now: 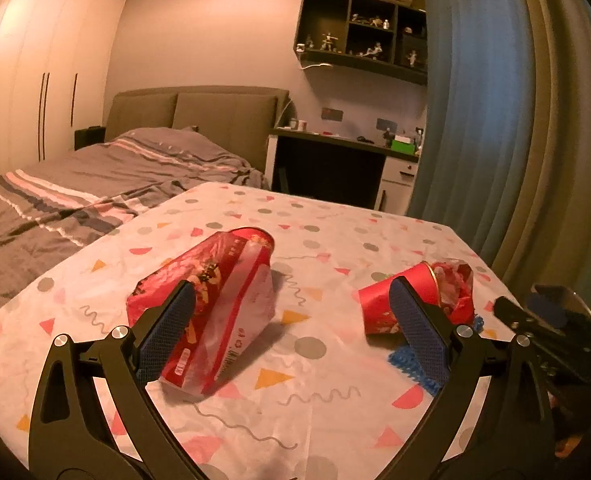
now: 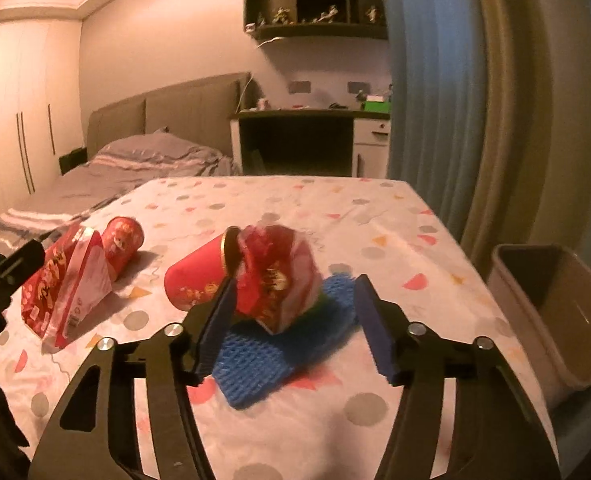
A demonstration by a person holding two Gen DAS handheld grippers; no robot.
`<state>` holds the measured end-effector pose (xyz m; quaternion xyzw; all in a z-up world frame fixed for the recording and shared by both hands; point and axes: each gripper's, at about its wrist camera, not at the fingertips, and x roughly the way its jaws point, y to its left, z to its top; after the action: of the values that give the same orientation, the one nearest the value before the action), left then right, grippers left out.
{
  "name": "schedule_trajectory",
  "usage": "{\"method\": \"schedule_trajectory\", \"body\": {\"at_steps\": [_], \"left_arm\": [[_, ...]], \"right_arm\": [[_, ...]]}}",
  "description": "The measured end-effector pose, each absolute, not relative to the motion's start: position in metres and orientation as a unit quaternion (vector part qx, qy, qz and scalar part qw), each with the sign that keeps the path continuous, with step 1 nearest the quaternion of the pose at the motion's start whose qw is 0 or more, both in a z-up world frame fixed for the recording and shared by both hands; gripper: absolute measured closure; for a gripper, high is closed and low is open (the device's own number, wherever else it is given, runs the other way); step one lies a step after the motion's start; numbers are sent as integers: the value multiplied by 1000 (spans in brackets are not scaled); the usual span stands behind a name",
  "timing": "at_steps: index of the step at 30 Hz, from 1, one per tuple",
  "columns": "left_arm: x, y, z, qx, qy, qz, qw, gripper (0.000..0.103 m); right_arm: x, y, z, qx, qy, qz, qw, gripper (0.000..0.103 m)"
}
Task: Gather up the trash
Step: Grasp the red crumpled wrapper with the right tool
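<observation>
In the left wrist view a red snack bag (image 1: 215,300) lies on the patterned tablecloth (image 1: 315,400), with a red can (image 1: 257,237) behind it. My left gripper (image 1: 291,282) is open wide, its left pad against the bag's near side. To the right a red paper cup (image 1: 379,304) lies tipped over beside a crumpled red wrapper (image 1: 453,284) and a blue foam net (image 1: 411,364). In the right wrist view my right gripper (image 2: 295,280) is open around the crumpled wrapper (image 2: 279,280), which rests on the foam net (image 2: 271,356) next to the cup (image 2: 197,276). The right pad stands apart from the wrapper.
A beige trash bin (image 2: 551,308) stands off the table's right edge. A bed (image 1: 75,184) lies beyond the table on the left, a desk (image 1: 335,160) at the back, and curtains (image 1: 495,100) on the right. The left gripper's body (image 2: 3,280) shows at the left edge.
</observation>
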<state>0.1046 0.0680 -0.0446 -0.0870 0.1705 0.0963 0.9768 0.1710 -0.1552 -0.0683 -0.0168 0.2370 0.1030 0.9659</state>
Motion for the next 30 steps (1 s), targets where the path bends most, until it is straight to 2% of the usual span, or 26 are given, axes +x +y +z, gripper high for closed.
{"method": "schedule_trajectory", "body": {"at_steps": [4,11,13,16,30], "left_arm": [[106,70,-47,-90,174,94,976,7],[110,68,-50,-88,180,82,976,7],[111,66,-51,-86,180,78,977,7],[112,64,-53,-86,184,72,977,7],[129,38,-57,-101,203,2,974,7]], "right_arm": [[190,-144,-75,-15,261,117,958,57],[205,-135,-79,-21,275,126,953,71],[207,-134,-81,-26,278,129,952,87],[205,-134,-82,-32,277,132,951,97],[169,-190,-58,16,229,100,968,99]]}}
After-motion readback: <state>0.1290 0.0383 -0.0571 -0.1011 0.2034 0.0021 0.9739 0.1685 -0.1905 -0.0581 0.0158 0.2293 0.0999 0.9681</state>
